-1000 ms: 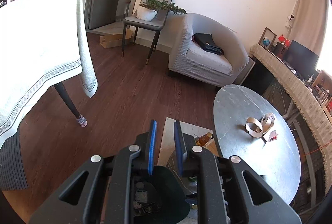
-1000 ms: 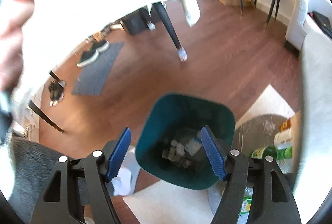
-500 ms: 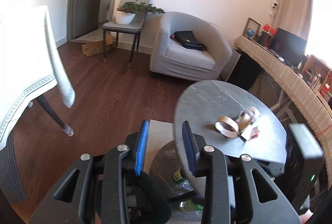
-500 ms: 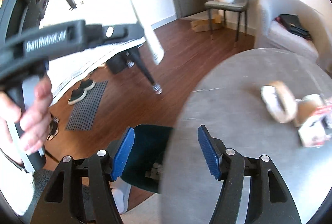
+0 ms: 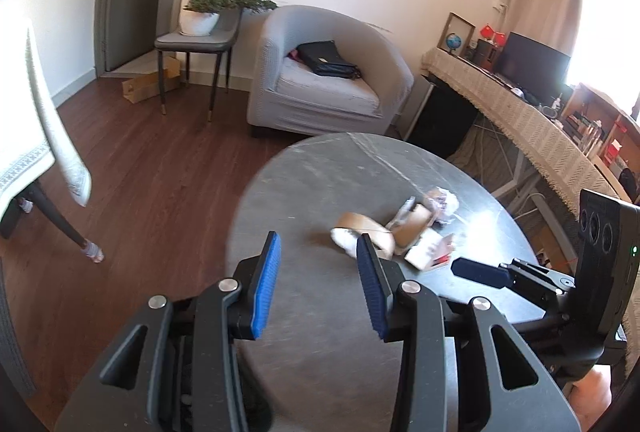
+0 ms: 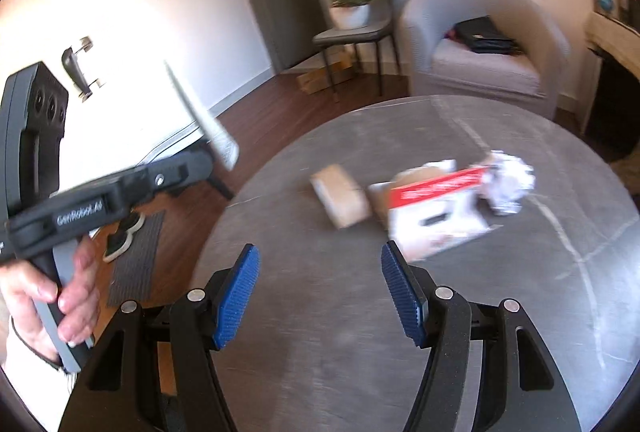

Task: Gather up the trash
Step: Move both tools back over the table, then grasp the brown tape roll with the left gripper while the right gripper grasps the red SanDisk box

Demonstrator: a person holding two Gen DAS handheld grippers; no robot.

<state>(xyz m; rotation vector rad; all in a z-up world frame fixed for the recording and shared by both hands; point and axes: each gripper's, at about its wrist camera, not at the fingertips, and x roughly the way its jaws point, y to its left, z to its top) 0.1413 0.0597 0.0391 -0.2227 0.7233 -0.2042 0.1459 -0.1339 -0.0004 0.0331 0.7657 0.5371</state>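
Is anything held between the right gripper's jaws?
No, the right gripper is open with only bare round table showing between its jaws.

The near half of the round bench [image 6: 320,312] lies bare; a cluster of trash [image 6: 432,199] crowds its middle, with open surface around.

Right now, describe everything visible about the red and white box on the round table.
The red and white box is a flattened, opened carton, apparently thin cardboard: a red printed band along its upper edge, white below, with blurred, unreadable print. It lies on its side on the grey round table, within the trash cluster, against a brown tape roll on one side and crumpled white paper on the other. No gripper touches it.
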